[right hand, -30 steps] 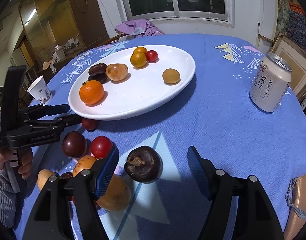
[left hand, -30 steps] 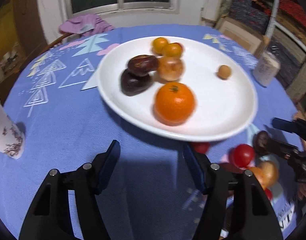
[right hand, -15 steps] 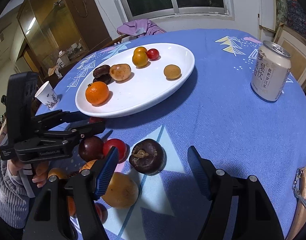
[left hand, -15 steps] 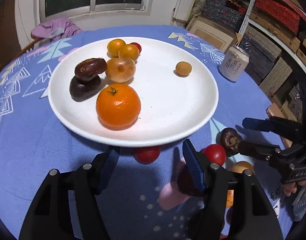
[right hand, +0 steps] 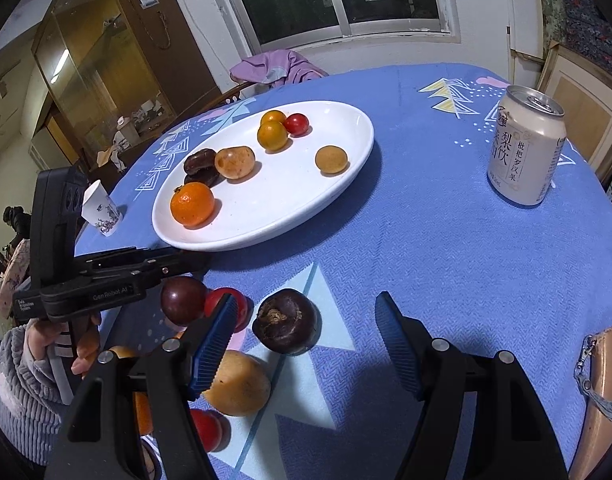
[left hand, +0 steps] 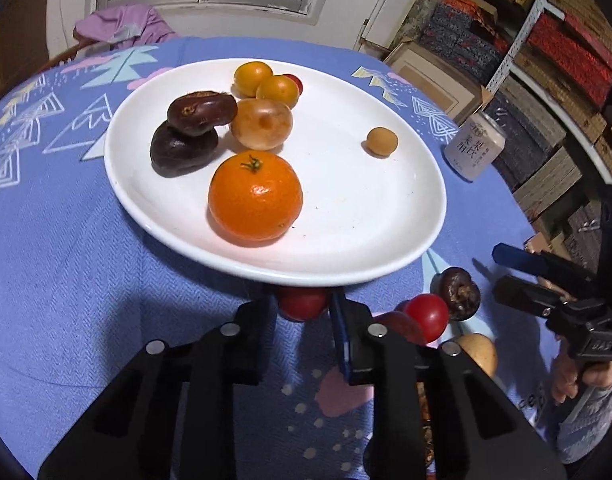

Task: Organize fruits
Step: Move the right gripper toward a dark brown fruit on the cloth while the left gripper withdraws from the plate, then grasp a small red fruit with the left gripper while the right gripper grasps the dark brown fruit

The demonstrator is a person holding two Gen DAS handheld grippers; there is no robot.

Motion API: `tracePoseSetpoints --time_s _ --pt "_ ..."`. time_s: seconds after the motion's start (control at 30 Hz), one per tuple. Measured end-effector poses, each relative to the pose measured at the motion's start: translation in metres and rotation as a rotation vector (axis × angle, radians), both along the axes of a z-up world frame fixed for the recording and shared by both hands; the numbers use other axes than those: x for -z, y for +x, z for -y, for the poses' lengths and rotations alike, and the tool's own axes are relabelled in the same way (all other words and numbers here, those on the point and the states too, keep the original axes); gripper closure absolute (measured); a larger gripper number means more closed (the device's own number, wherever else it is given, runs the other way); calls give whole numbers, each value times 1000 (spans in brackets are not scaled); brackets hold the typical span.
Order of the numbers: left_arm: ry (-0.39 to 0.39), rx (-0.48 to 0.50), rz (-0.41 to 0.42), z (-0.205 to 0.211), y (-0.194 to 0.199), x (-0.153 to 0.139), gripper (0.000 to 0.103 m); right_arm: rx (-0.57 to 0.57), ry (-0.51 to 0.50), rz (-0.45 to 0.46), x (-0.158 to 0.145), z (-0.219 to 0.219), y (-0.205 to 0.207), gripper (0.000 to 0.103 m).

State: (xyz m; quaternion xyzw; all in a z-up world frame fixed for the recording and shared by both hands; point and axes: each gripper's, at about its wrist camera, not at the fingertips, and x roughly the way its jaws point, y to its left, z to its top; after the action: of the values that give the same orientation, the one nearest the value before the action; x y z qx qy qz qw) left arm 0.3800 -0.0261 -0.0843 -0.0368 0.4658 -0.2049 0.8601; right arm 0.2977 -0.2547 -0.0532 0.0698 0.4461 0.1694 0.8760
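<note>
A white plate (left hand: 365,208) (right hand: 306,184) holds a mandarin (left hand: 254,200), two dark brown fruits (left hand: 186,136), yellow tomatoes and a few other small fruits. At its near rim lies a red tomato (left hand: 302,304). My left gripper (left hand: 302,309) is closing tight on it, with a pad pressed against each side. Loose fruits lie on the cloth beside it: a dark round fruit (right hand: 286,326), a second red tomato (left hand: 427,316), a plum (right hand: 184,300) and a yellow-brown fruit (right hand: 238,384). My right gripper (right hand: 304,304) hangs open just over the dark round fruit, touching nothing.
A drink can (right hand: 525,148) stands to the right of the plate. A paper cup (right hand: 100,210) sits at the table's left edge and a tan bag (right hand: 601,400) at the near right. A purple cloth (right hand: 274,66) lies at the back. Shelves of boxes (left hand: 565,60) line the right.
My left gripper has swung toward the plate's near rim, and its jaws have gone from wide apart to closed on the red tomato there. My right gripper has barely moved.
</note>
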Motion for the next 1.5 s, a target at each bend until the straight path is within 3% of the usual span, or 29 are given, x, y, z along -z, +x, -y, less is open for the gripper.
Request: tracePoseSetpoints --time_s 0.1,0.33,0.6,0.77,1.17,1.5 --pt "13 -26 -14 4 3 0 77 -5 0 0 0 -2 -1 31" --pt "137 -29 -6 25 7 -3 77 -14 4 5 -4 -5 -4 31" --pt "95 -26 -18 14 0 -6 80 -7 37 11 -8 2 -6 31" --pt "76 -1 20 -2 -26 -27 80 -16 47 8 -9 2 -7 31" --pt "94 -136 103 -68 -92 -19 80 -32 -75 20 5 -13 -11 34" --pt "137 -88 146 -53 -100 -19 79 -56 -120 2 23 -25 -5 41"
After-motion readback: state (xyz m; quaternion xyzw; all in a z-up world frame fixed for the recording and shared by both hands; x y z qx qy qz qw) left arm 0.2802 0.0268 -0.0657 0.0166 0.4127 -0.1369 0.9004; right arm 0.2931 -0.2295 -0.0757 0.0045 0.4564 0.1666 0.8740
